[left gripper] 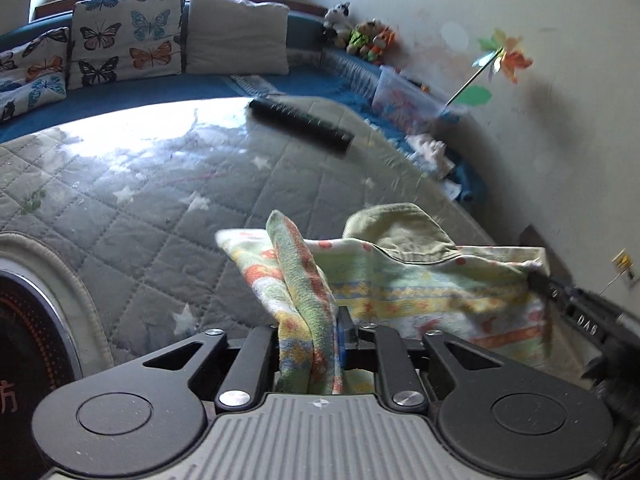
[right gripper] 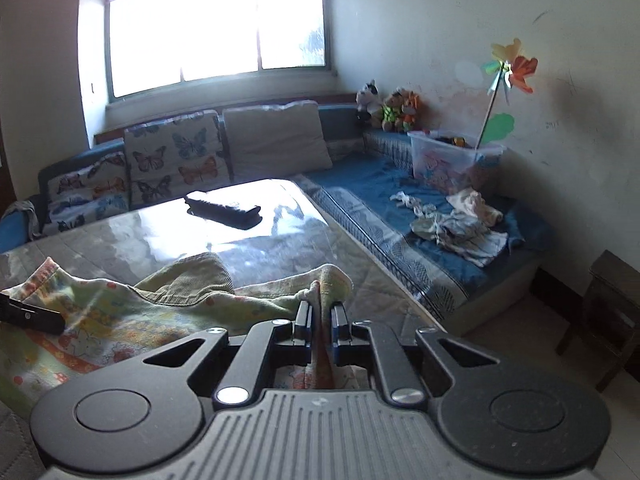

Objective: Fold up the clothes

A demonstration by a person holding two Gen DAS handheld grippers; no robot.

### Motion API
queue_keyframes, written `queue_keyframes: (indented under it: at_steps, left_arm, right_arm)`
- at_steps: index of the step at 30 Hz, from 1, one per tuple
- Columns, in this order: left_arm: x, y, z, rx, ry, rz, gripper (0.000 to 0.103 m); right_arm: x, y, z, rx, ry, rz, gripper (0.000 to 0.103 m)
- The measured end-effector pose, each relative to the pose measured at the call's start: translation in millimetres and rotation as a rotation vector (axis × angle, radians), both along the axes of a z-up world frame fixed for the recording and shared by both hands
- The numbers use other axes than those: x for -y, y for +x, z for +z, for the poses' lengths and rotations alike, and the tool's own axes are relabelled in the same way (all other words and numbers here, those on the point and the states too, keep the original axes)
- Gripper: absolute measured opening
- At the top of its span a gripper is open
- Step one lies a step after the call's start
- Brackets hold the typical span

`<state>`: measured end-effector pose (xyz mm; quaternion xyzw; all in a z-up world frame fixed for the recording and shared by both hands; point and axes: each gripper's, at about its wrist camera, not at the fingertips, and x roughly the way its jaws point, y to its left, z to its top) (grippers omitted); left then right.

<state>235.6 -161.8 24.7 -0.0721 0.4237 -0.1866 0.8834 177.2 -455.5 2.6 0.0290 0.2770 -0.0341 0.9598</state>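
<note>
- Both tools grip one patterned towel (left gripper: 420, 284), each at a different edge, so the cloth hangs stretched between them above the table (left gripper: 132, 208).
- Left tool (left gripper: 310, 332): its jaws stand only a little apart, with a thick bunched fold of the towel packed between them and rising above the fingers.
- Right tool (right gripper: 321, 320): its jaws are nearly closed, pinching a thin gathered edge of the same towel.
- In the left wrist view the right tool shows at the far right corner of the cloth; in the right wrist view the left tool's black tip shows at the far left edge.
- An olive green garment (right gripper: 192, 280) lies just behind the towel, touching it, its seam showing above the towel's upper edge.
- Farther back on the quilted, star-printed table cover lies a black remote control (right gripper: 224, 210), well apart from the cloth, in a patch of bright sun glare.
- Beyond the table runs a blue sofa (right gripper: 360, 184) with butterfly cushions (right gripper: 176, 156) and a plain beige cushion (right gripper: 276, 140).
- On the sofa's right side lies a loose heap of pale clothes (right gripper: 460, 220), beside a clear plastic box (right gripper: 452, 160) holding a paper pinwheel (right gripper: 512, 64).
- Stuffed toys (right gripper: 392, 112) sit in the sofa's corner, under the wall.
- A dark wooden stool (right gripper: 608, 312) stands on the floor at the right.
</note>
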Motion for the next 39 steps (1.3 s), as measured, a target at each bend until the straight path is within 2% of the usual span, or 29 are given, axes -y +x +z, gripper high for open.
queue_keyframes:
  at_steps: [2,3,4,5,10,14,19,27,32,39]
  left_arm:
    - [-2,-3,-3,0.002,0.019,0.003,0.024]
    - [-3,-4,-4,0.006,0.031,0.009,0.031]
    - [-6,-6,-5,0.012,0.043,0.022,0.043]
    - [-8,-7,-5,0.019,0.055,0.033,0.046]
    - [-19,-16,-4,0.047,0.082,0.065,0.046]
    - [-22,-24,-1,0.052,0.075,0.054,0.046]
    - [-16,-40,-3,0.065,0.113,0.017,0.049]
    - [-11,-61,-10,0.1,0.141,-0.013,0.054]
    - [-4,-70,-22,0.107,0.187,-0.038,0.054]
    - [-8,-77,-20,0.127,0.178,-0.031,0.054]
  right_arm:
    - [-1,1,-6,-0.022,-0.016,-0.018,0.01]
    - [0,1,-7,-0.026,-0.016,-0.028,0.011]
    - [1,1,-8,-0.03,-0.017,-0.038,0.011]
    - [2,1,-9,-0.031,-0.013,-0.044,0.011]
    - [-13,-6,-7,-0.018,0.027,0.025,0.013]
    - [-34,-11,-6,-0.013,0.048,0.108,0.029]
    - [-67,-18,-8,-0.026,0.038,0.21,0.04]
    - [-100,-54,-15,-0.028,-0.041,0.288,0.044]
    - [-111,-75,-22,-0.015,-0.08,0.288,0.044]
    - [-90,-94,-14,0.023,-0.033,0.222,0.044]
